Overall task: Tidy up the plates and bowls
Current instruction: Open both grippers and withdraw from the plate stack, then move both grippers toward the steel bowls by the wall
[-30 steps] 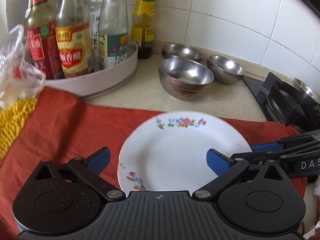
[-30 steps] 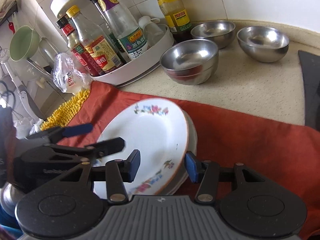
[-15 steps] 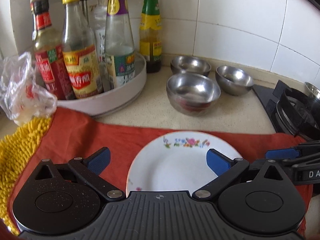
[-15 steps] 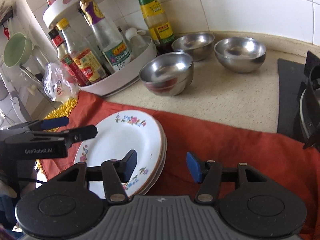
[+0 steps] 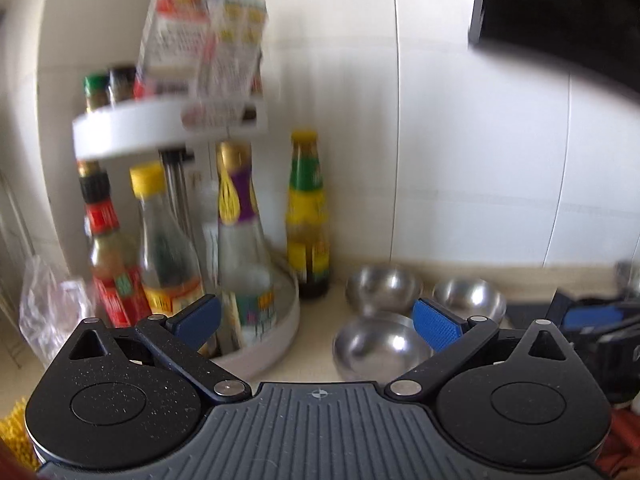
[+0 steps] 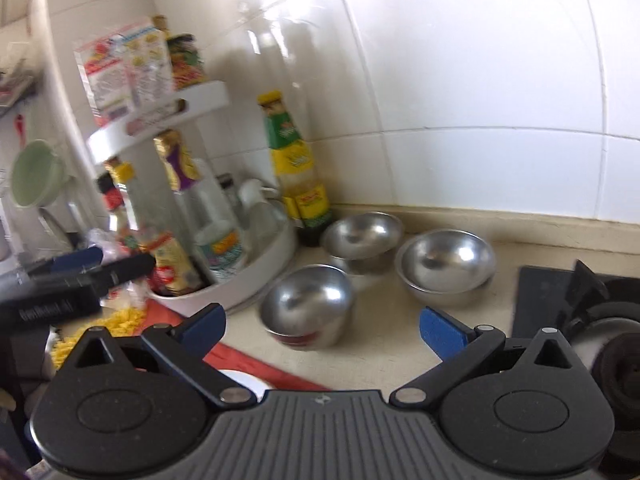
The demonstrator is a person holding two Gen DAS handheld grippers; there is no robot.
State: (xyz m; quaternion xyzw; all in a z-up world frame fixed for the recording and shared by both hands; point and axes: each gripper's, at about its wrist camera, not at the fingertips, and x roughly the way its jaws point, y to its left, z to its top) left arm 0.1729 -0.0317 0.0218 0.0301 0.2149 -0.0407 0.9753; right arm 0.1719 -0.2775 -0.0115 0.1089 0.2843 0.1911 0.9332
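Observation:
Three steel bowls stand on the counter by the tiled wall: a near one, a back left one and a back right one. The near bowl seems to sit nested in another bowl. My left gripper is open and empty, raised, facing the bowls. My right gripper is open and empty, above and in front of the near bowl. A sliver of a white plate shows on the red cloth below the right gripper.
A white two-tier turntable of sauce bottles stands left of the bowls, with a green-capped bottle beside it. A gas hob lies at the right. A yellow mat and a plastic bag lie at the left.
Both grippers have lifted and tilted up away from the plates, which have dropped out of the left view. The right gripper has opened wider. The bowls have not moved.

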